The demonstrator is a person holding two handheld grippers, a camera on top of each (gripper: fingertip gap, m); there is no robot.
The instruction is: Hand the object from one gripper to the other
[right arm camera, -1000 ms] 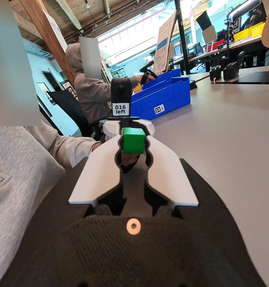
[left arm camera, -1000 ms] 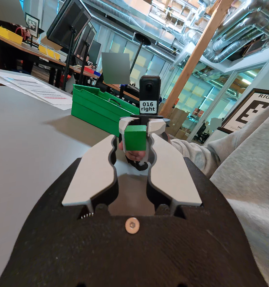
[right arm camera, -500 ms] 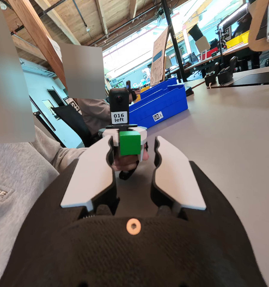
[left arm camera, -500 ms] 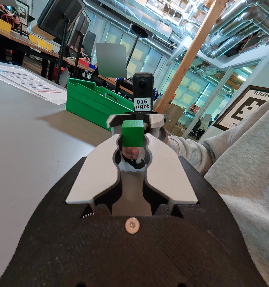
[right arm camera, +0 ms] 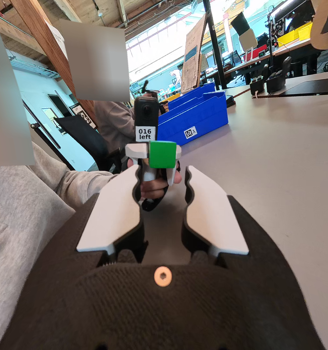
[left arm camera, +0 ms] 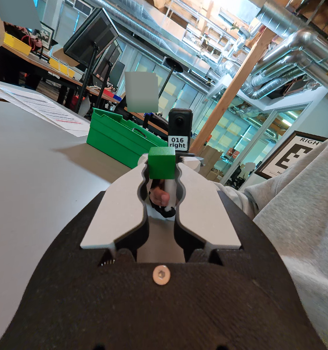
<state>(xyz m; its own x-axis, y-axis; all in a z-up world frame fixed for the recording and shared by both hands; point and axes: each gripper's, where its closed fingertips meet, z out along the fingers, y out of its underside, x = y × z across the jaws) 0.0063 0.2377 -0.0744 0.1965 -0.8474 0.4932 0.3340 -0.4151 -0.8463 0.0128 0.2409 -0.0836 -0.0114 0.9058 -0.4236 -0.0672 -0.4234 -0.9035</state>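
A green cube [left arm camera: 161, 163] is held in the air above the grey table [left arm camera: 36, 180]. My left gripper [left arm camera: 161, 168] is shut on it at the fingertips. In the right wrist view the cube [right arm camera: 162, 154] sits in the left gripper [right arm camera: 157, 151], just beyond my right gripper [right arm camera: 162, 173]. The right gripper is open and empty, its fingers apart and short of the cube. In the left wrist view the right gripper's fingers [left arm camera: 191, 162] show behind the cube, mostly hidden by it.
A green bin [left arm camera: 117, 140] and a printed sheet [left arm camera: 45, 109] lie on the table to the left. A blue bin [right arm camera: 193, 117] stands on the table [right arm camera: 273, 151] behind the handover point. A person in a grey hoodie [right arm camera: 114, 121] sits behind it by a black chair [right arm camera: 83, 132]. My left and right fingertips are right by each other.
The left gripper has closed on the cube. The right gripper, shut on it a second ago, has opened and drawn back a little. The cube stays in the left gripper.
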